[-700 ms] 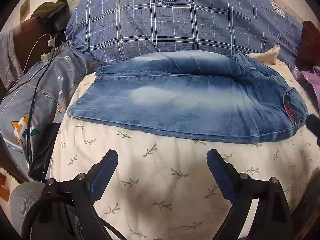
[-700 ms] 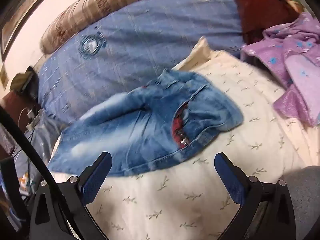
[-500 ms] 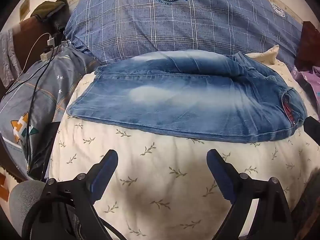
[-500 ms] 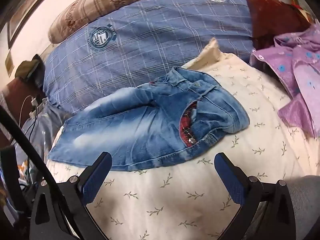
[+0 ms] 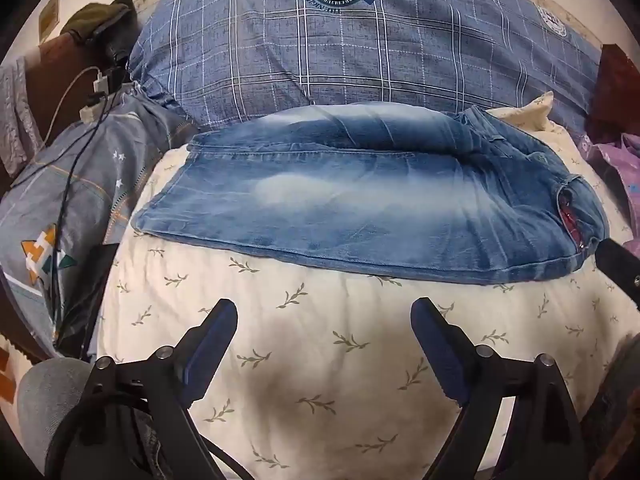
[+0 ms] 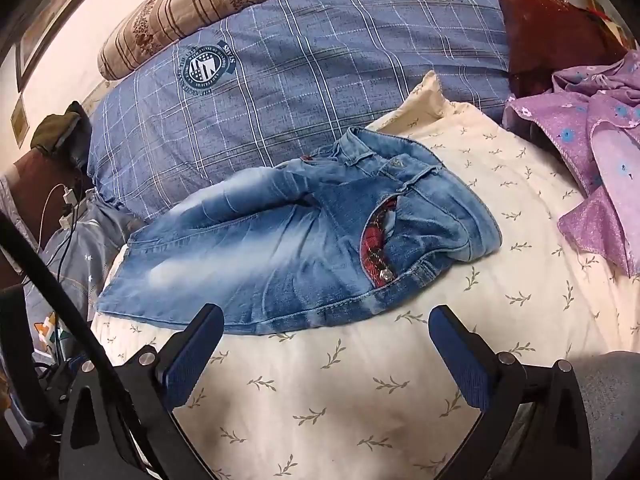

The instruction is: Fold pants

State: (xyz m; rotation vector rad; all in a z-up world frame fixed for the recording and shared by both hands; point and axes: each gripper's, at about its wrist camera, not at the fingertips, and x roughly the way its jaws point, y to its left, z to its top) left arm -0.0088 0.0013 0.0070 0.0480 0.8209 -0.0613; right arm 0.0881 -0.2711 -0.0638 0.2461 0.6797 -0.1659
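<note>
Faded blue jeans (image 5: 360,200) lie across a cream leaf-print bedsheet (image 5: 320,360), folded lengthwise, leg hems to the left and waistband with red plaid lining to the right. They also show in the right wrist view (image 6: 280,252). My left gripper (image 5: 324,320) is open and empty, hovering over the sheet just short of the jeans' near edge. My right gripper (image 6: 326,324) is open and empty, its left fingertip at the jeans' near edge below the waist. A dark part of the right gripper shows at the left wrist view's right edge (image 5: 616,264).
A blue plaid duvet (image 5: 340,52) lies behind the jeans. A striped bolster (image 6: 208,8) is at the back. Purple clothing (image 6: 600,160) and a dark red cushion (image 6: 552,32) lie to the right. A grey pillow with charger cables (image 5: 72,184) lies to the left.
The right gripper has swung and moved in toward the jeans' waist end; its view has steadied. The left gripper has barely moved. Both stayed open.
</note>
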